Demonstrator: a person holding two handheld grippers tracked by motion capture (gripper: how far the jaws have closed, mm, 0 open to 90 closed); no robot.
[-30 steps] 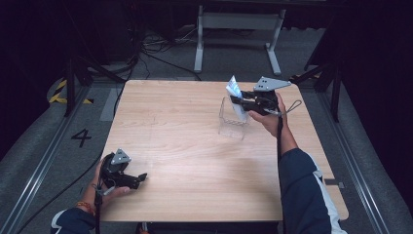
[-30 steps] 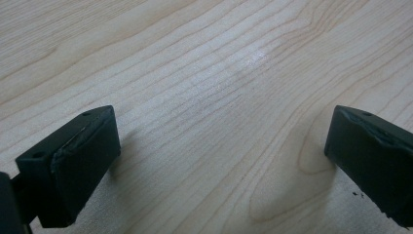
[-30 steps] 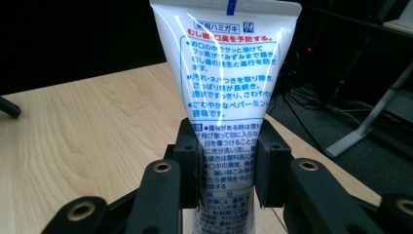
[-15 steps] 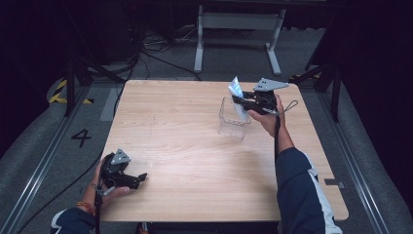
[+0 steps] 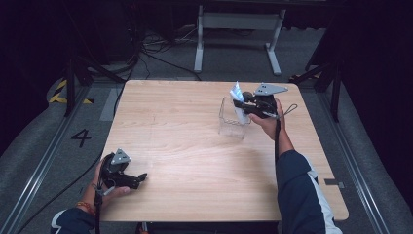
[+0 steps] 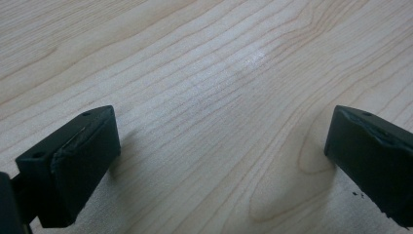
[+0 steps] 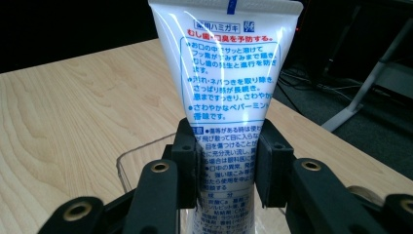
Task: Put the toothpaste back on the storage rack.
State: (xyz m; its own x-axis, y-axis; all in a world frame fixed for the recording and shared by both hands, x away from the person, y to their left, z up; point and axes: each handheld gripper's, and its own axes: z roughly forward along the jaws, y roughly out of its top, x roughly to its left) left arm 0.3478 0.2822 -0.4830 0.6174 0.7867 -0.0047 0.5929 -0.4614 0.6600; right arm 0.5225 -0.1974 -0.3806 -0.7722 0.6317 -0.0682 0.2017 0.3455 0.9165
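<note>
At the near left corner of the table, the left tongs are held low over the wood, their jaws set wide apart with nothing between them; the bare grain beneath is brought out in the left gripper view, where both black jaws are cut off by the frame. At the far right, the right tongs are clamped on a white toothpaste tube, which is held upright with its lower end inside a clear plastic container. In the right gripper view the tube's blue and red print is made legible, whereas from above it cannot be read. The tube's cap end is hidden behind the jaws, and the container is barely made out.
</note>
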